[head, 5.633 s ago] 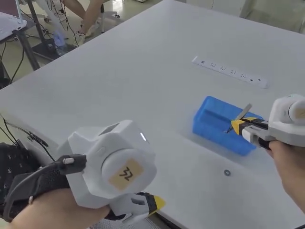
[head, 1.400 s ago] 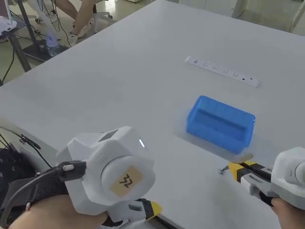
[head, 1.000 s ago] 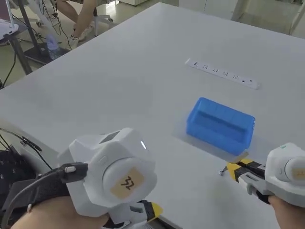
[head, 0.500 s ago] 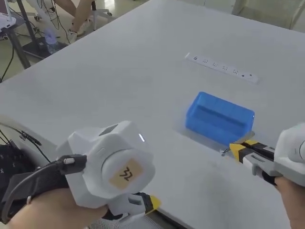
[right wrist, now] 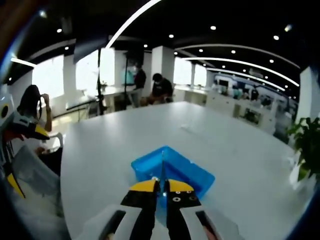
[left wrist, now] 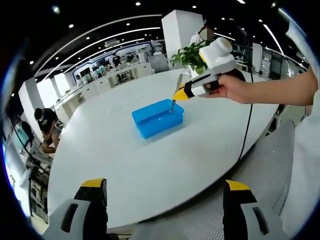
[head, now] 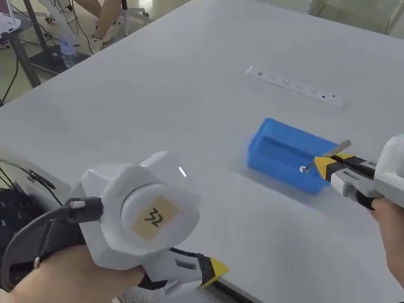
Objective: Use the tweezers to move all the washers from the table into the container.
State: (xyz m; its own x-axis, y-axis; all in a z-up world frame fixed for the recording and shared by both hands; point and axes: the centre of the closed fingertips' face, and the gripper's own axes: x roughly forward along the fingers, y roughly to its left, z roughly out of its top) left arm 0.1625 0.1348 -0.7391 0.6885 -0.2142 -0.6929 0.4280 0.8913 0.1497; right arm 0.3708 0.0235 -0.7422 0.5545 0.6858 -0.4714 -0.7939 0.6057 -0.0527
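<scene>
Right gripper (head: 327,167) clamping tweezers (head: 341,149), washer (head: 304,168) at their tip over blue container (head: 274,148), power strip (head: 294,87) beyond

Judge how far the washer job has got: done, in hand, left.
Done: a washer is off the table, pinched in the tweezers. In hand: the right gripper holds them above the blue container. Left: release it inside. The container's contents are unclear.
</scene>
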